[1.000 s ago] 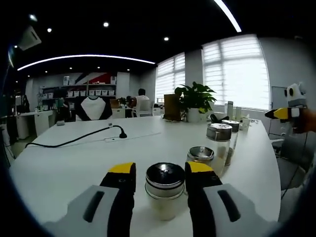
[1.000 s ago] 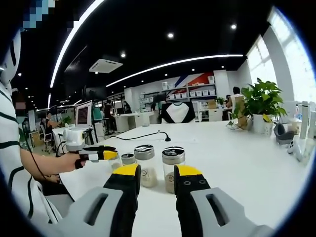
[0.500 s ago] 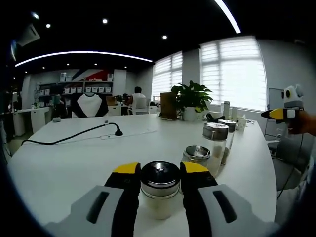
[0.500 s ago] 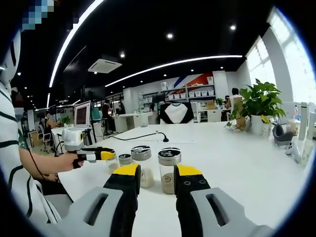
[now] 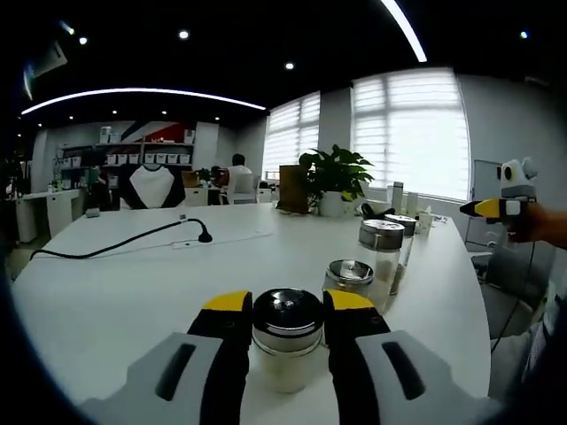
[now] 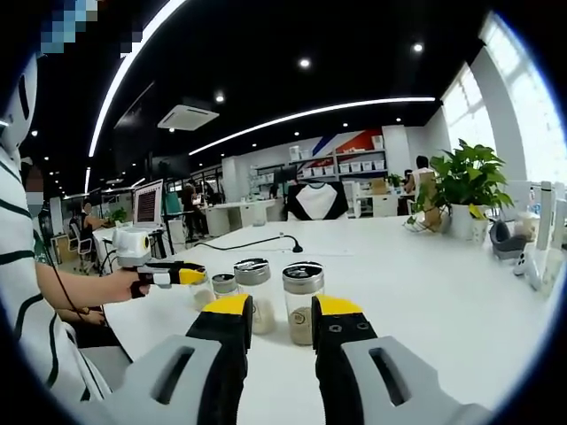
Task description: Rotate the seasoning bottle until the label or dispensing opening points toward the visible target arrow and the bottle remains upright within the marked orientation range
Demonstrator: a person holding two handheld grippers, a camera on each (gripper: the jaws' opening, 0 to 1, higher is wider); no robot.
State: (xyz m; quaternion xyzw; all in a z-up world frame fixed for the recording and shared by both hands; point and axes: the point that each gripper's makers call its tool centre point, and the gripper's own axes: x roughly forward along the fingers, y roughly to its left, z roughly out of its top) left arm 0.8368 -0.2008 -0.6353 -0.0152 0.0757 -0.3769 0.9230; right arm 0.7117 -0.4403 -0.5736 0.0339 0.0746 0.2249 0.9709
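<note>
A glass seasoning bottle (image 5: 286, 335) with a dark metal lid stands upright on the white table (image 5: 115, 292). My left gripper (image 5: 288, 303) is shut on it, one yellow-tipped jaw pressing each side just under the lid. In the right gripper view, a hand holds that left gripper (image 6: 190, 275) at the left end of a row of bottles. My right gripper (image 6: 282, 305) is open and holds nothing. A light-lidded bottle (image 6: 302, 301) stands upright a little beyond its jaws. In the left gripper view, the right gripper (image 5: 485, 208) hangs in the air at the far right.
Three more shaker bottles (image 5: 381, 248) line up to the right of the held one. A black cable with a power strip (image 5: 190, 240) crosses the table. A potted plant (image 5: 335, 175) stands at the back, with small items (image 6: 532, 252) nearby. A striped sleeve (image 6: 22, 301) is at left.
The left jaws have closed from either side onto the seasoning bottle and now hold it. The right gripper view has drawn back slightly; its jaws keep the same gap.
</note>
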